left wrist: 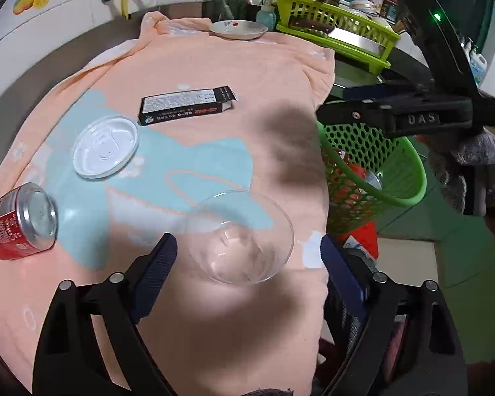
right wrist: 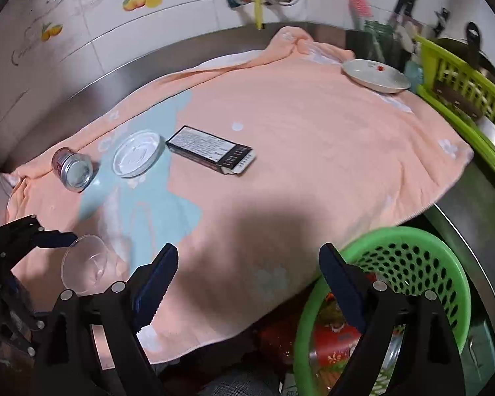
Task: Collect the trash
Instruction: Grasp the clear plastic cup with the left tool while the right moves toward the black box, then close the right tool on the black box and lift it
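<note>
A clear plastic cup lies on its side on the peach towel. My left gripper is open around the cup, its pads apart from the walls. In the right wrist view the left gripper flanks the same cup. A red can, a white lid and a black box lie further out on the towel. My right gripper is open and empty, over the towel's edge beside the green mesh basket. From the left wrist, the right gripper hangs above the basket.
The basket sits below the counter's right edge and holds red wrappers and a can. A white plate rests at the towel's far end. A lime dish rack with a cleaver stands beside it. A tiled wall with taps lies behind.
</note>
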